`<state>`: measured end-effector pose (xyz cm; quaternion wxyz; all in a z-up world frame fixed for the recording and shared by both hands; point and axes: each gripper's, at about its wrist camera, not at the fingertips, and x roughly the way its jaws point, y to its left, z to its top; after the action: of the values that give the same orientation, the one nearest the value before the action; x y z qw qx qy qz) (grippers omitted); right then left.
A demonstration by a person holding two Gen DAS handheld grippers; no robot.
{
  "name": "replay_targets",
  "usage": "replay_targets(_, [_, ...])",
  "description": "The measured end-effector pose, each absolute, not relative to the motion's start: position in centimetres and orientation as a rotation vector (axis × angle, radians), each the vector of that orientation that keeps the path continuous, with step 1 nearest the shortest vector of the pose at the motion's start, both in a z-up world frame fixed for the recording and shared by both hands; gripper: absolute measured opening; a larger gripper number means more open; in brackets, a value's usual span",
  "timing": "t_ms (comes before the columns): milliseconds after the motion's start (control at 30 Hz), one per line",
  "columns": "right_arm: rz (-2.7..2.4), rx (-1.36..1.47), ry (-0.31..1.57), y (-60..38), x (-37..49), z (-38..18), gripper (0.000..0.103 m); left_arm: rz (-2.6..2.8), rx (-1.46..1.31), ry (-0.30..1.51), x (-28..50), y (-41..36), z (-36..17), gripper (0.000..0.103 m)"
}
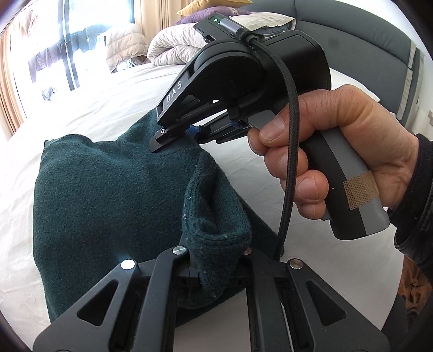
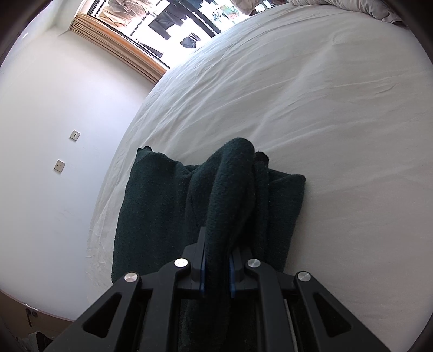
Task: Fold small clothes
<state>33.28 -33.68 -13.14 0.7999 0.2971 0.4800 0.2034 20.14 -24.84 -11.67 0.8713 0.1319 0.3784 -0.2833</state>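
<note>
A dark green knit garment (image 1: 108, 195) lies on the white bed sheet (image 1: 113, 103). My left gripper (image 1: 216, 270) is shut on a bunched edge of it at the near side. My right gripper (image 1: 176, 135), held by a hand, pinches the garment's far edge in the left wrist view. In the right wrist view the right gripper (image 2: 217, 268) is shut on a raised fold of the garment (image 2: 151, 205), with the blue pads (image 2: 203, 276) pressed against the cloth.
A crumpled duvet (image 1: 176, 46) and pillows (image 1: 213, 12) lie at the head of the bed, by the grey headboard (image 1: 379, 48). A window with curtains (image 2: 113, 32) and a white wall (image 2: 54, 121) border the bed's far side.
</note>
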Motion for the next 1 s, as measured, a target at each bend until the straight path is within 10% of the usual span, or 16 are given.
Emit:
replay_targets(300, [0.418, 0.672, 1.035, -35.4, 32.4, -14.4, 0.012, -0.597, 0.283, 0.800, 20.3, -25.2, -12.7, 0.007])
replay_targets(400, [0.410, 0.672, 1.035, -35.5, 32.4, -15.0, 0.013, -0.621, 0.261, 0.819, 20.6, -24.6, -12.5, 0.018])
replay_targets(533, [0.430, 0.745, 1.021, -36.2, 32.3, -15.8, 0.016, -0.712, 0.187, 0.837, 19.6, -21.6, -11.2, 0.066])
replay_targets(667, [0.411, 0.760, 1.011, -36.9, 31.8, -15.2, 0.023, -0.748, 0.140, 0.799, 17.2, -16.4, -9.4, 0.077])
replay_targets(800, [0.213, 0.642, 1.010, -37.2, 30.0, -13.1, 0.058, -0.684, 0.036, 0.798, 18.5, -10.9, -8.1, 0.077])
replay_targets(1000, [0.363, 0.643, 0.910, -33.7, 26.6, -9.4, 0.040, -0.588, -0.037, 0.748, 23.0, -6.3, -6.5, 0.076])
